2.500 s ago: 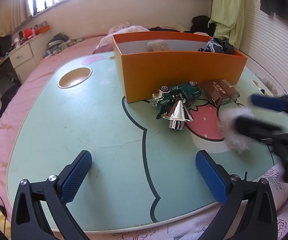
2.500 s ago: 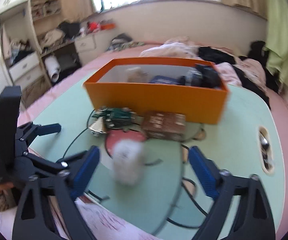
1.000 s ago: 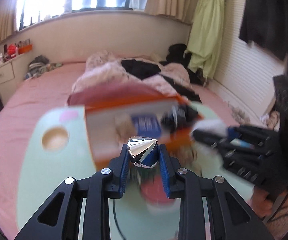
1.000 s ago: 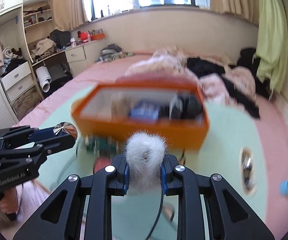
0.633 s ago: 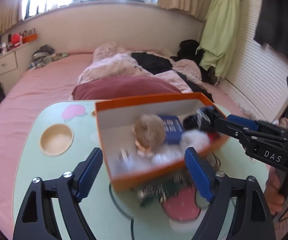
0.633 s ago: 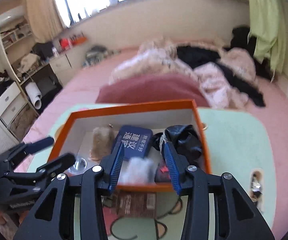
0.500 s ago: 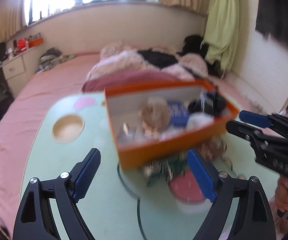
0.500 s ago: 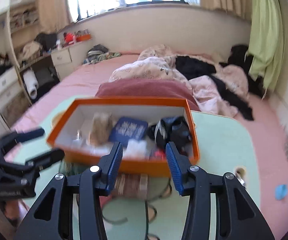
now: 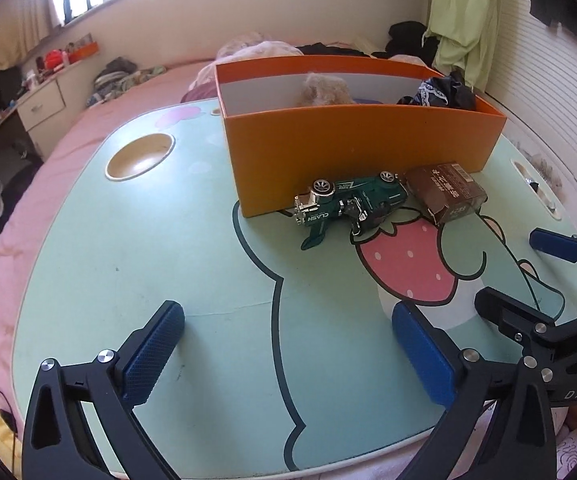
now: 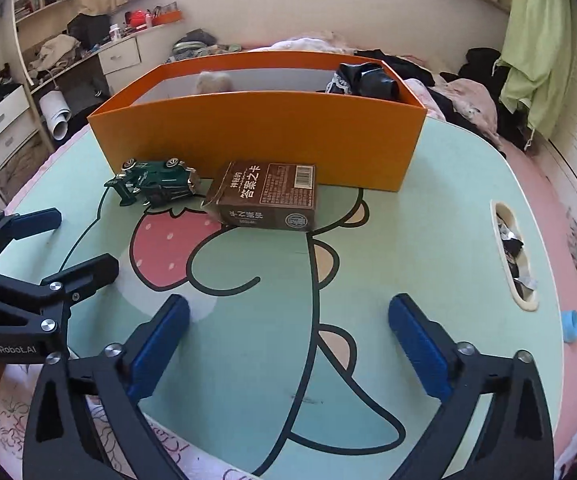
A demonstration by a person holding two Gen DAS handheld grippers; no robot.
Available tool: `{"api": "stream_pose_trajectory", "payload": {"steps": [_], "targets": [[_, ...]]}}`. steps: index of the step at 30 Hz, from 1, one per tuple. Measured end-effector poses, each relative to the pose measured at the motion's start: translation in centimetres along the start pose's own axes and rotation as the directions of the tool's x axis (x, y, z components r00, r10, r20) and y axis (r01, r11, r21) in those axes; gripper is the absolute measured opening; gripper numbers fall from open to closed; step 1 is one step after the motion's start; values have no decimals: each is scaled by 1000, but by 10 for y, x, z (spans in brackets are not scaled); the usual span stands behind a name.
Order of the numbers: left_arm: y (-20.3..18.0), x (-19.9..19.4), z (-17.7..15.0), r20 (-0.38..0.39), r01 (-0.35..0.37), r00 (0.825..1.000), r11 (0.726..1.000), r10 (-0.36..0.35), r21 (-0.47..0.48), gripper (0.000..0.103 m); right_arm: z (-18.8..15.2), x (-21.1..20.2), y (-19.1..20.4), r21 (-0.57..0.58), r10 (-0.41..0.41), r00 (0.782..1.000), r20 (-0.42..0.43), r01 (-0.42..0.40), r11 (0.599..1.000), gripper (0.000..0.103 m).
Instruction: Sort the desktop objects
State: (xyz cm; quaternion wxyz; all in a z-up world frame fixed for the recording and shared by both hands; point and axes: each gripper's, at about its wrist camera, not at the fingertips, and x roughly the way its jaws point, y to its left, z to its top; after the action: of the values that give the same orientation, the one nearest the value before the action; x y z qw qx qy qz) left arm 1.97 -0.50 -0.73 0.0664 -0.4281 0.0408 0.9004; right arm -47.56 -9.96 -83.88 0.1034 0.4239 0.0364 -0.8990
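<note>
Both tools have the same build. The left gripper (image 9: 288,354) has a matte black frame with triangular cut-outs, silver round screws at the joints, and fingers (image 9: 150,354) covered by dark blue pads with a fine knurled texture. The right gripper (image 10: 288,344) looks alike. White lettering "DAS" stands on the right one's body, "GenRobot.AI" on the left one's.

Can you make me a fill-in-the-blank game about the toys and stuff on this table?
1. The green toy car sits right in front of the big ____ box.
2. Next to the car lies a small ____ carton.
3. The table has a pink ____ painted on it.
4. The left claw and the right claw are both holding ____.

Missing words: orange; brown; strawberry; nothing
</note>
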Motion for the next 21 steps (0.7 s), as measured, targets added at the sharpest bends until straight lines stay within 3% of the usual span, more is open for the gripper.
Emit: {"api": "stream_pose_trajectory", "payload": {"steps": [21], "targets": [[1,1,-2,2,1,1000,1000,-1,0,103,-1,4,-4,-6,4,1000,1,-4,1000,102]]}}
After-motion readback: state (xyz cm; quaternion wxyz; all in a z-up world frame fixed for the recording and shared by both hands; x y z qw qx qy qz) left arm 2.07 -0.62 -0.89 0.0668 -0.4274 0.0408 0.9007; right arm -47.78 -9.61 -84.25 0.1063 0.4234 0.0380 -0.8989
